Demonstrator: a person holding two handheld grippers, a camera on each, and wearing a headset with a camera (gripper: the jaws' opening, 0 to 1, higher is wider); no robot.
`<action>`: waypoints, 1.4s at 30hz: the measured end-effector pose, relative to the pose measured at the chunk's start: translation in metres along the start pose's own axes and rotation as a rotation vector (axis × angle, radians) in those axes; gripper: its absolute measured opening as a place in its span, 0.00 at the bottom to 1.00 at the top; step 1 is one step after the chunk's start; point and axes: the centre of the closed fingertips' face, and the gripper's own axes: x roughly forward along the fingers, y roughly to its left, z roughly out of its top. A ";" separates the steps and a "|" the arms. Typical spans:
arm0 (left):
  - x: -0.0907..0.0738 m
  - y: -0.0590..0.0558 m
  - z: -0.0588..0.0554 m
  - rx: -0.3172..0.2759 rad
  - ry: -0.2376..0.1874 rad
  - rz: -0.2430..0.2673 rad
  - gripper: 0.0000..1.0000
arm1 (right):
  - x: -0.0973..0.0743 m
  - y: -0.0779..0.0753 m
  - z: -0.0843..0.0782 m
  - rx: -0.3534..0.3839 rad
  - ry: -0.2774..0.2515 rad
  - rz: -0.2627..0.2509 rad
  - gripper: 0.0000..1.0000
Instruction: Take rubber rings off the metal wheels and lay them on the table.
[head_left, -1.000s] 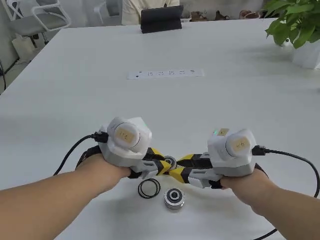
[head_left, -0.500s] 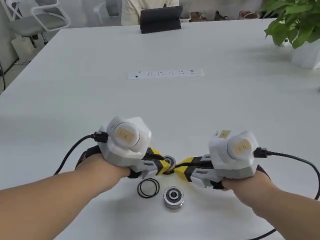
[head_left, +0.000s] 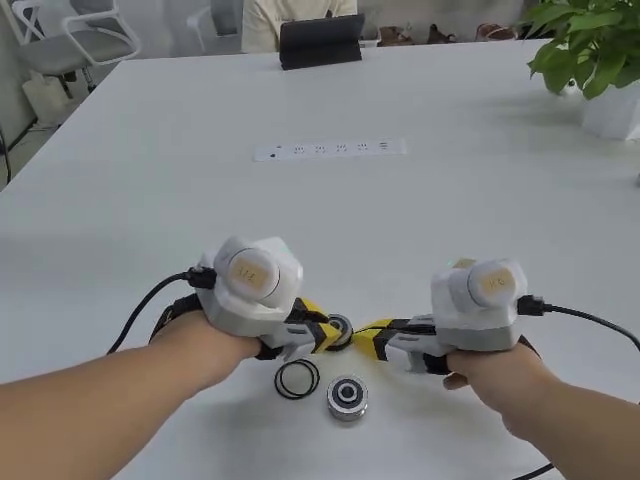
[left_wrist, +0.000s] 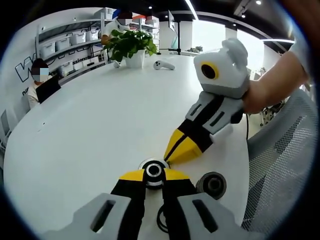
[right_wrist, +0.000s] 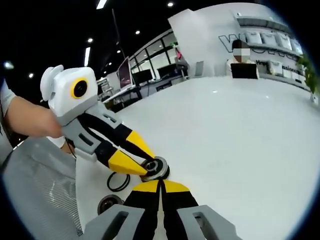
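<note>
Currently the left tool (left_wrist: 154, 177) is clamped on a small round silver metal wheel (right_wrist: 155, 168), which is held just above the white tabletop (head_left: 330, 220). The right tool (right_wrist: 160, 189) is brought in beside that wheel with its yellow tips pressed together, and whether anything is pinched between them cannot be told. A dark band can be made out around the held wheel's rim in the left gripper view; it is judged to be a rubber ring not yet removed, though this cannot be confirmed. Just below the held wheel on the person's side, two thin black rubber rings (head_left: 298, 378) are laid overlapping on the tabletop, and a second silver metal wheel with a dark hub (head_left: 346, 393) is lying flat beside them. The main risk is judged to be slippage: if the ring is pulled sideways by the right tool, the round wheel could be twisted or dragged out of the left tool's narrow clamp and dropped onto the things beneath it. A stretched ring could also be released suddenly and flung well away from the held wheel. The thin band may equally be missed by tips that are already closed, so that only bare metal is scraped.
</note>
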 end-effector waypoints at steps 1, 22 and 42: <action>0.000 0.000 0.000 0.000 0.000 0.000 0.07 | -0.001 -0.001 0.002 0.032 -0.016 0.003 0.00; 0.000 -0.002 0.000 -0.011 0.005 0.019 0.07 | -0.001 0.001 0.009 0.181 -0.060 0.014 0.00; 0.000 -0.001 0.000 -0.010 0.010 0.029 0.07 | 0.001 0.010 0.012 0.178 -0.057 0.040 0.00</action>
